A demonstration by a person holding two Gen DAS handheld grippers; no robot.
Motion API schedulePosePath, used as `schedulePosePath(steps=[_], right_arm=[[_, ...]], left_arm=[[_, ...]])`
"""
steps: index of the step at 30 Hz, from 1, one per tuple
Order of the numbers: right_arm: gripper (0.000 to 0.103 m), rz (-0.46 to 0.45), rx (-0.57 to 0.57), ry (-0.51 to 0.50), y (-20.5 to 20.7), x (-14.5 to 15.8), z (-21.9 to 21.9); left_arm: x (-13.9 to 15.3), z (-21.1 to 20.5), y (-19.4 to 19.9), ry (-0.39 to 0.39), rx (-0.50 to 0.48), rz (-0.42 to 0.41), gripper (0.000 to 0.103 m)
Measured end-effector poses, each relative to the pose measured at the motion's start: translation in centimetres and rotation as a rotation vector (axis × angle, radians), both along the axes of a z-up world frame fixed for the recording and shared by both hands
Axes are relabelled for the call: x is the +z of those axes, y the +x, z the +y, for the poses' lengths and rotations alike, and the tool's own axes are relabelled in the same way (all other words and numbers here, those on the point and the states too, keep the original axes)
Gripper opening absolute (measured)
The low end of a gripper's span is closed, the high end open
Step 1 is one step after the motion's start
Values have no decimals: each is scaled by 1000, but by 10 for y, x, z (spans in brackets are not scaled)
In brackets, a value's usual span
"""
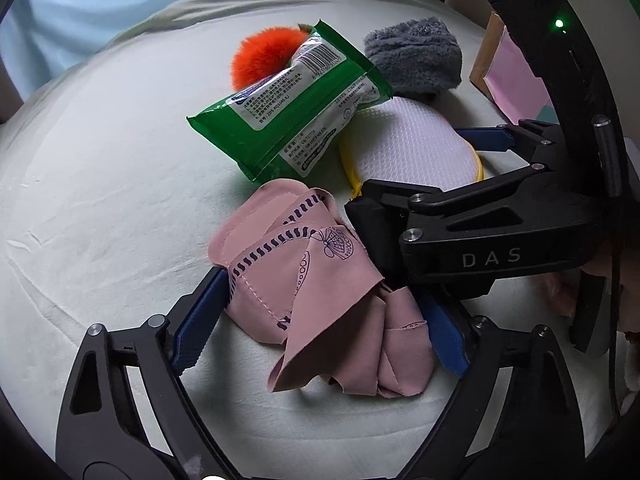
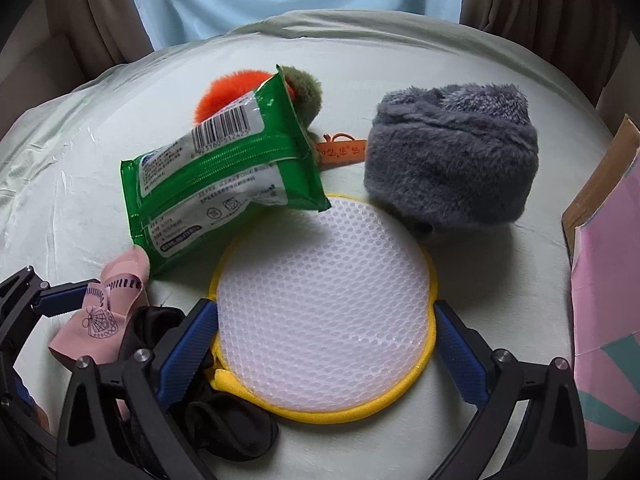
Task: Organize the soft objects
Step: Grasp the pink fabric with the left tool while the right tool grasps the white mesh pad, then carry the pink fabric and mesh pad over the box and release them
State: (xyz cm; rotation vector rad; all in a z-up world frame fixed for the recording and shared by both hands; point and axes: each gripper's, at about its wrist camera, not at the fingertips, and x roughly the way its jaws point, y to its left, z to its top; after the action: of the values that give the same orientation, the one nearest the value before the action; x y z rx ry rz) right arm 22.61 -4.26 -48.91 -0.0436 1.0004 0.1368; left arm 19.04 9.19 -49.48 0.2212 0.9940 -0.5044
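Pink cloth [image 1: 320,300], crumpled on the bed [image 1: 100,200], lies between the spread pads of the left claw [image 1: 320,322], ungripped; the right claw [image 2: 326,344], open, brackets the mesh pouch [image 2: 324,304] at twelve o'clock.

Light: soft, dim daylight is seen.
Shadows: faint ones are cast under the green wipes pack [image 2: 224,184].
Glare: sheen is seen on its foil.
Edges: strongly bowed, darkly vignetted.
Focus: centre sharp.
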Motion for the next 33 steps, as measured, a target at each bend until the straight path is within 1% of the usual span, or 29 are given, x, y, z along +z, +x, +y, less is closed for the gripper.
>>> schedulePosePath(steps=[2,4,8,9,10,11,12,13,16,20,25,28,33], right_arm=[[100,-2,4,2,-1,-1,1],[95,-6,7,3,-1,1,2],[85,-10,16,7,-5,4,5],[80,-12,22,5,-6,5,6],[74,-14,28,4,-6,6,7],[71,-16,35,4,-8,8,8],[64,-17,41,4,-10,9,10],[56,-17,48,7,-8,10,12],[43,-9,61,35,-8,16,13],[42,-27,52,62,-11,34,7],[42,-47,34,77,-21,58,-5],[42,-57,36,75,-27,75,-9],[42,-80,42,79,-41,116,-16]], left_arm=[[2,2,0,0,-3,10,79],[5,4,1,-3,1,19,67],[9,8,2,-5,7,24,53],[10,8,1,-7,9,25,49],[10,9,1,-8,12,28,47],[11,10,0,-8,17,28,45],[12,10,0,-7,24,29,42],[14,10,0,-7,31,28,41],[20,12,-3,-9,49,28,37],[30,18,-10,-14,69,29,35],[55,22,-19,-15,86,6,35],[75,24,-25,-24,99,-7,35],[116,23,-39,-37,128,-31,35]])
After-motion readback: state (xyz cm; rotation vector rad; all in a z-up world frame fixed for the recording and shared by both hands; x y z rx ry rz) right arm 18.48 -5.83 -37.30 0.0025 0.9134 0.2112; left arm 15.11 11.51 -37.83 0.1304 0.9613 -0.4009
